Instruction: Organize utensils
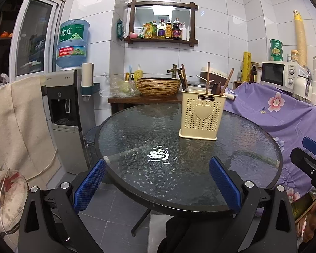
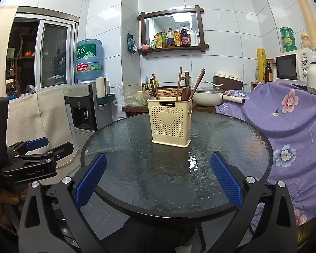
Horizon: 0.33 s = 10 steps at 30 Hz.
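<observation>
my left claw (image 1: 158, 181) hangs wide over the near edge of the round glass table (image 1: 137, 130), nothing between its blue pads (image 1: 88, 186). my right claw (image 2: 159, 179) is wide too, empty, at the same near edge. cream utensil holder (image 2: 170, 124) stands upright toward the table's far edge, with chopsticks (image 2: 197, 84) and a wooden spoon (image 2: 185, 93) sticking up out of it. behind the table: woven basin (image 1: 158, 86), purple floral cloth (image 1: 280, 113), water dispenser (image 1: 63, 105).
</observation>
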Available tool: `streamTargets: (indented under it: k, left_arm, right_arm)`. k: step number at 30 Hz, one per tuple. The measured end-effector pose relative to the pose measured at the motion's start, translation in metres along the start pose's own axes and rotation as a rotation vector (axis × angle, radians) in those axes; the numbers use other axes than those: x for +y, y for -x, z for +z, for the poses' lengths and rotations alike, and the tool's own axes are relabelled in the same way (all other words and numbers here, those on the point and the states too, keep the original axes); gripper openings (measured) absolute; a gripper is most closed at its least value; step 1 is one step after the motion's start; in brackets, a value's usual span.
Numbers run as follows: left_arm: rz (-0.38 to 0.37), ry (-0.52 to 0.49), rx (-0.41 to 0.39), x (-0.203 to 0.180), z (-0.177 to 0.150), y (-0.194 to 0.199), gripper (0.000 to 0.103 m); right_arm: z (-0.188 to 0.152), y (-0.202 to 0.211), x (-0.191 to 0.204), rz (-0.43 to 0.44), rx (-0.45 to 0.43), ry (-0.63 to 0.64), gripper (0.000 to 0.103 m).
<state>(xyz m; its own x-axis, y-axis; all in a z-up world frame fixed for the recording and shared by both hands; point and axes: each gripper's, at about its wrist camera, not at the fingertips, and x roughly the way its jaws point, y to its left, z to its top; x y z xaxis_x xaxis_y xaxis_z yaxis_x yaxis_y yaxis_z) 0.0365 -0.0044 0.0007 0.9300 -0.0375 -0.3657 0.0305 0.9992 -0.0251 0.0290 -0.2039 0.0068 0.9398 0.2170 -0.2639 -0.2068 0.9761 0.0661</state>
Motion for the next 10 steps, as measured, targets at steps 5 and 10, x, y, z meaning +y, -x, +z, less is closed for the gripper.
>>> streamTargets:
  k: [5,10]
  left_arm:
    - [-0.010,0.000,0.025,-0.0004,-0.0001,-0.0038,0.097]
    - [-0.003,-0.025,0.033,-0.0035,-0.0017,-0.0056,0.097]
  right_arm:
    - [-0.0002,-0.0010,-0.0002,-0.001,0.004,-0.001,0.097]
    - [0.0002,-0.0041,0.0007,0.000,0.016,-0.005,0.097]
